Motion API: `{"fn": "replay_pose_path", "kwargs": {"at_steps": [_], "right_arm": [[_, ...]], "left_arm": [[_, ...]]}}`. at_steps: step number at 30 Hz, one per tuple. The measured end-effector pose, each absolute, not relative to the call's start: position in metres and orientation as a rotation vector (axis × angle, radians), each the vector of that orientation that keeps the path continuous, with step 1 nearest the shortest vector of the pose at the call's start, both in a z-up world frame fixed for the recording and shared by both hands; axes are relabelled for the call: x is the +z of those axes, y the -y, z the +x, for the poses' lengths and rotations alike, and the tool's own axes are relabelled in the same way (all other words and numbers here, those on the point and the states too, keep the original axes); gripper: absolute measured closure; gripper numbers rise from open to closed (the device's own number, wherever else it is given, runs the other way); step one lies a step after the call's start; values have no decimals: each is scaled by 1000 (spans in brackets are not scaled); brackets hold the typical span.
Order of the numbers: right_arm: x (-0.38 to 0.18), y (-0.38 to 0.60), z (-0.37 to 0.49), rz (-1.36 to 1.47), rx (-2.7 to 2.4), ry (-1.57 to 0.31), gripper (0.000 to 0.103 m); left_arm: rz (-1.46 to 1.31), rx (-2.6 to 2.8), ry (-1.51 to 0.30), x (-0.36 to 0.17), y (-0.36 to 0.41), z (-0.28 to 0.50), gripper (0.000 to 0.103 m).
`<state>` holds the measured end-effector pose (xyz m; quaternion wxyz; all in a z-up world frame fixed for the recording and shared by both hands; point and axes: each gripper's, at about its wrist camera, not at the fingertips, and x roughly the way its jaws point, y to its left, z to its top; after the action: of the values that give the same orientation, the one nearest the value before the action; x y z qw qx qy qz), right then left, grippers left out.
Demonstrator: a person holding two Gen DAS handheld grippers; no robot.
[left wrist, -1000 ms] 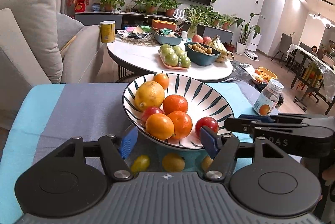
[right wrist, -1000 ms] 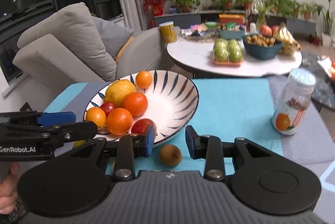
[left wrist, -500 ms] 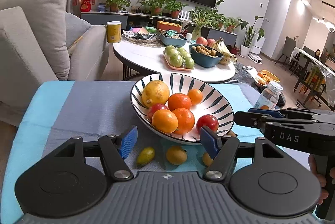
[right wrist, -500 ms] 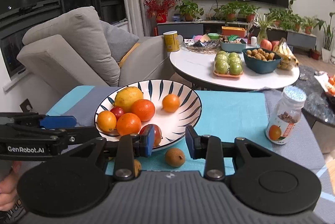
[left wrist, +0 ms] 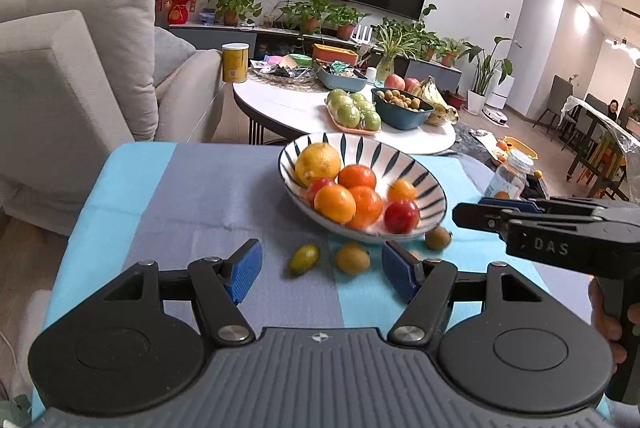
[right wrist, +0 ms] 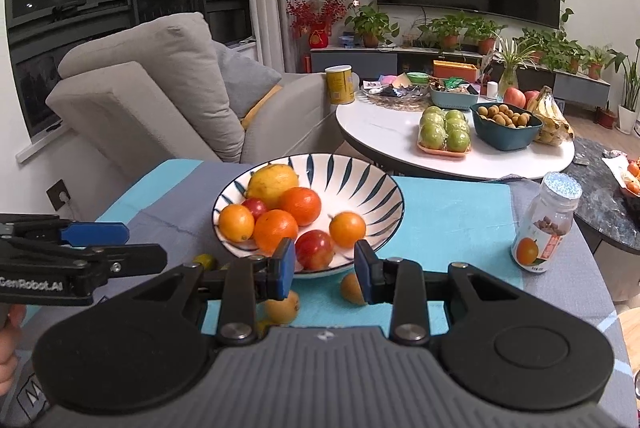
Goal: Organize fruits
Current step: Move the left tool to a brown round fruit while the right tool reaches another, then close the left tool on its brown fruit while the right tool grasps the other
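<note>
A white bowl with dark blue stripes [left wrist: 425,172] [right wrist: 362,183] stands on the blue and grey cloth. It holds a lemon [left wrist: 318,163], several oranges [left wrist: 335,203] and red apples [right wrist: 315,248]. Three small fruits lie loose on the cloth in front of it: a greenish one [left wrist: 304,259], a yellow-brown one [left wrist: 352,258] and a brown one [left wrist: 438,238]. My left gripper [left wrist: 322,274] hangs open just short of the loose fruits, holding nothing. My right gripper [right wrist: 325,270] is open before the bowl's near rim, with a brown fruit [right wrist: 352,288] partly hidden by its right finger.
A jar with an orange label [right wrist: 546,224] stands at the cloth's right edge. Behind it is a round white table [right wrist: 384,131] with green apples, a teal bowl and bananas. A grey sofa [right wrist: 152,95] is at the left. The cloth left of the bowl is bare.
Both grippers have drawn back from the bowl, which now looks farther off. A small orange has rolled from the bowl's far rim down beside the red apple.
</note>
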<state>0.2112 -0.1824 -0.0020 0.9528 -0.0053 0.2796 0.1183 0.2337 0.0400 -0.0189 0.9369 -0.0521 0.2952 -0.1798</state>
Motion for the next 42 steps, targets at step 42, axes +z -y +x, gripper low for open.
{"fn": "replay_pose_path", "kwargs": {"at_steps": [42], "right_arm": [[-13,171,166,15,237,-601,26]], "left_arm": [[-55,-395,-735,-54,-42,153,48]]}}
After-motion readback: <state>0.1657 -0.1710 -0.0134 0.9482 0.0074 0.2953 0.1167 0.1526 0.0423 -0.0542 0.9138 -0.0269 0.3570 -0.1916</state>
